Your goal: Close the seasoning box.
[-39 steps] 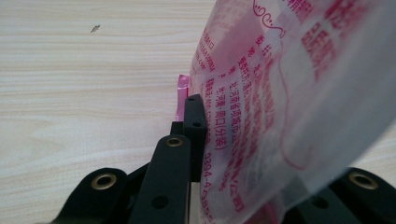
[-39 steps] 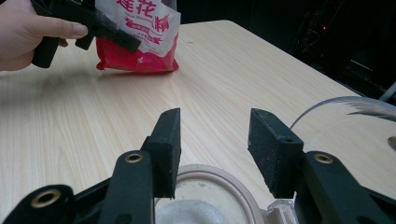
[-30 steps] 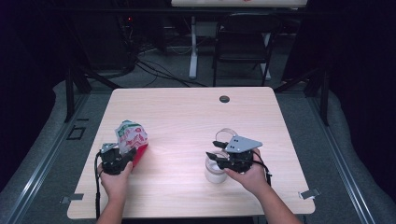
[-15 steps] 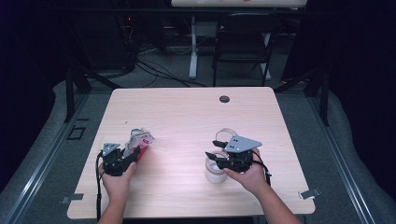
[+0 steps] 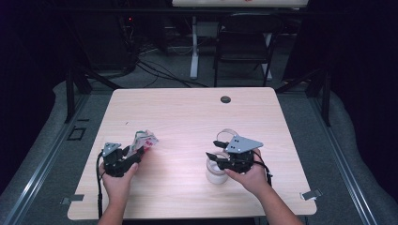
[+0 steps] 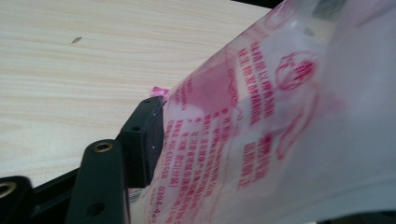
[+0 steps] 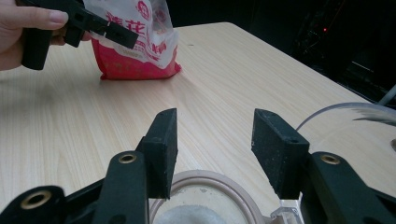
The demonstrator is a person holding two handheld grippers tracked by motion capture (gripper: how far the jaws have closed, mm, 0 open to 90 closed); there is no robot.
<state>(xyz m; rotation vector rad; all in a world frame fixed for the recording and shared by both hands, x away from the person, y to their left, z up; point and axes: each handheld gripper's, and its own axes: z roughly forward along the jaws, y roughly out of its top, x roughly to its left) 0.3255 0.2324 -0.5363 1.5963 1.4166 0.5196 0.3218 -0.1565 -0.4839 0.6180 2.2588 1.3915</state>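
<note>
Jaws of the left hand-held gripper (image 5: 133,156) have just been opening, and we see the pink-printed plastic bag (image 5: 143,140) between them, its film lying against one black jaw in the left gripper view (whether the pads press it we cannot tell). The bag's red bottom rests on the table (image 5: 187,117) just ahead of that gripper. Our right hand-held gripper (image 5: 213,156) has its jaws spread, with nothing between them, directly above the open mouth of a white jar (image 5: 215,172). The jar stands on the table, well apart from the bag.
</note>
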